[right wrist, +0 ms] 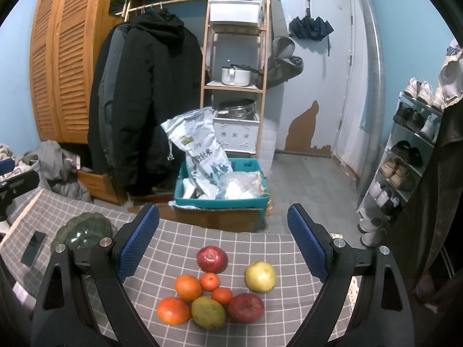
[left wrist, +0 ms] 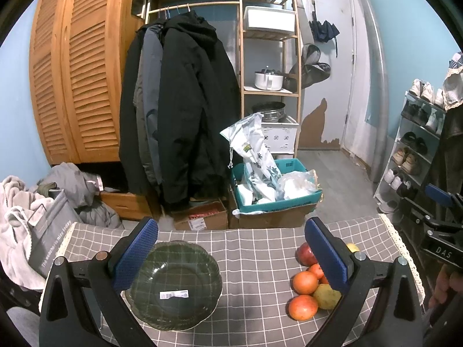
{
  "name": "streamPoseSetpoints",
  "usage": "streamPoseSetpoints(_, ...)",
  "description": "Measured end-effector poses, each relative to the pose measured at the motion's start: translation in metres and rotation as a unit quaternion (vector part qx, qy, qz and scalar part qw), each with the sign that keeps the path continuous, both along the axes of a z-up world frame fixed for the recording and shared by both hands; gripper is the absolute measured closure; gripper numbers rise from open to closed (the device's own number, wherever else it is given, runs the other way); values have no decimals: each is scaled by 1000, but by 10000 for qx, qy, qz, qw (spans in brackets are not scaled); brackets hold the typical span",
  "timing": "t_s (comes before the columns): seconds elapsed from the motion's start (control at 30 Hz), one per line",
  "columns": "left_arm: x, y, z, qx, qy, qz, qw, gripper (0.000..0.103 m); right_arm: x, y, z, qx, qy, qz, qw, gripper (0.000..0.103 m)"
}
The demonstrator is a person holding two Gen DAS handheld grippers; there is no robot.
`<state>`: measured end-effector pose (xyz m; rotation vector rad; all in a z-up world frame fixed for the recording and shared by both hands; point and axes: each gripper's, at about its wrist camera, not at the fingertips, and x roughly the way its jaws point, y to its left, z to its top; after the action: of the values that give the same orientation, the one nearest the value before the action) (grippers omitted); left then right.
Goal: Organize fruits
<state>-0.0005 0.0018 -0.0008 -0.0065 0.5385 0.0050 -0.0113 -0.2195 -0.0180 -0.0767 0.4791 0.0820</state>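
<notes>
Fruits [right wrist: 214, 289] lie clustered on the checked bench [right wrist: 260, 248], well apart from the green glass plate [left wrist: 173, 286]. The right hand-held gripper [right wrist: 222, 245] hovers spread above them; the left hand-held gripper [left wrist: 231, 254] is spread too, over the plate.

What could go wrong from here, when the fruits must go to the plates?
1. The fruits touch in a tight cluster; taking the small orange in the middle may push its neighbours and make them roll.
2. The yellow-green fruit lies near the table's right edge and could fall.
3. The stacked glass plates may slide on the cloth.
</notes>
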Motion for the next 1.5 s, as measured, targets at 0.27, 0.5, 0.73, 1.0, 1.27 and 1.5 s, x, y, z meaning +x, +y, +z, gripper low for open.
streamPoseSetpoints(0.27,-5,-1,-1,-14,-24,-14,10000,1,0,0,0,-1,6,0,10000,14)
streamPoseSetpoints(0.5,-2,-1,0,2,-11,5,10000,1,0,0,0,-6,8,2,10000,14)
streamPoseSetpoints(0.73,0,0,1,-13,-2,1,10000,1,0,0,-1,-8,13,5,10000,14)
streamPoseSetpoints(1.0,0,0,1,-14,2,0,10000,1,1,0,0,-8,15,4,10000,14)
streamPoseSetpoints(1.27,-1,0,1,-24,5,-1,10000,1,1,0,0,-14,20,3,10000,14)
streamPoseSetpoints(1.5,-1,0,1,-31,5,-3,10000,1,1,0,0,-15,24,5,10000,14)
